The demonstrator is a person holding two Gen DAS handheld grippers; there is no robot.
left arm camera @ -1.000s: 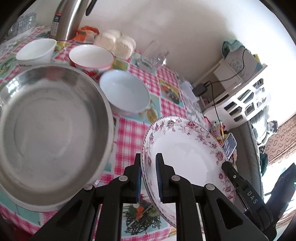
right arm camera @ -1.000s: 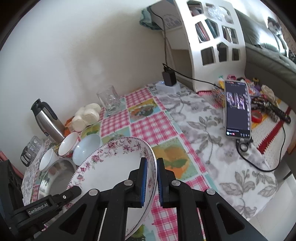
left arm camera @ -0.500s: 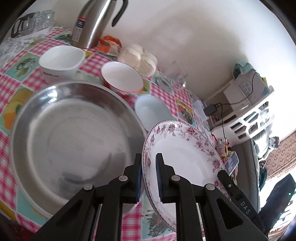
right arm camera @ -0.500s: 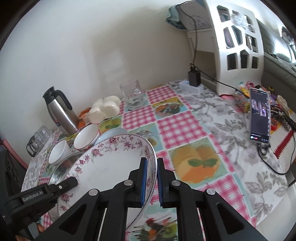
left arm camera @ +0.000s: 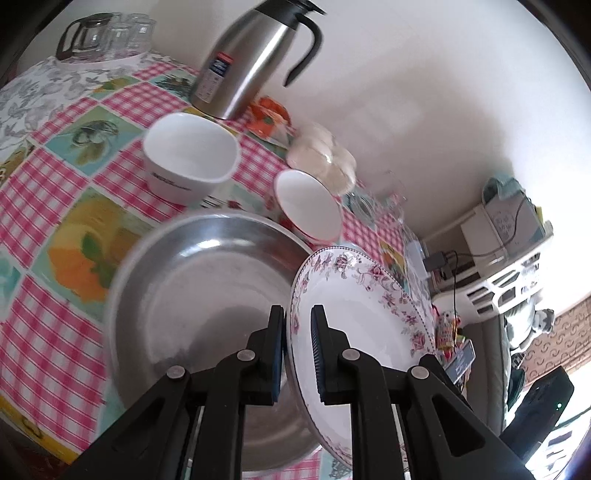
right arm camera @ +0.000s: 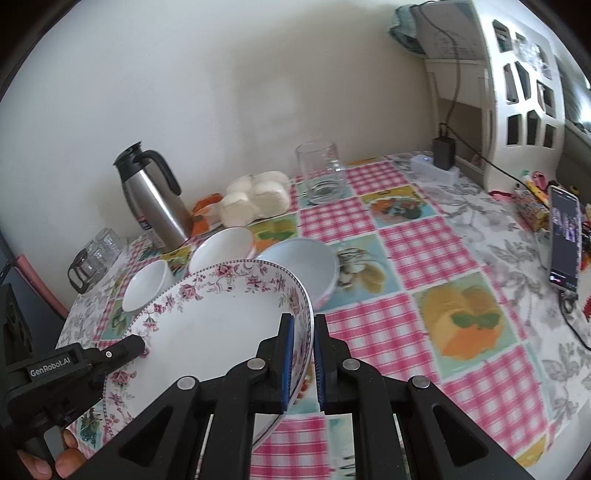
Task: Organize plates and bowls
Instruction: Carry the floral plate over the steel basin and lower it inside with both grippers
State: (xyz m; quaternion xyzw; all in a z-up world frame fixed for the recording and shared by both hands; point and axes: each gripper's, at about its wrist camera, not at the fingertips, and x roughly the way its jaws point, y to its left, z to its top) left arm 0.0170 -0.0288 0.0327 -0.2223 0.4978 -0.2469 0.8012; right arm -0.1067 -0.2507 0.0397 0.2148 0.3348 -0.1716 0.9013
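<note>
Both grippers hold one floral-rimmed white plate [left arm camera: 354,317] by opposite rims, above the table. My left gripper [left arm camera: 297,328] is shut on its near rim; my right gripper [right arm camera: 303,339] is shut on the plate's [right arm camera: 207,332] right rim. The plate hangs over the right edge of a large steel plate [left arm camera: 199,295]. Beyond stand a white square bowl [left arm camera: 188,158], a red-rimmed bowl [left arm camera: 306,203] and a pale blue bowl [right arm camera: 303,262].
A steel thermos jug [right arm camera: 151,195], a bag of white buns [right arm camera: 255,199], a clear glass [right arm camera: 321,173] and a glass teapot with cups [left arm camera: 103,35] stand along the wall. A phone [right arm camera: 563,236] lies at the table's right edge.
Both grippers have carried the floral plate leftward, over the steel plate's right edge. The view has swung toward the thermos and white bowl.
</note>
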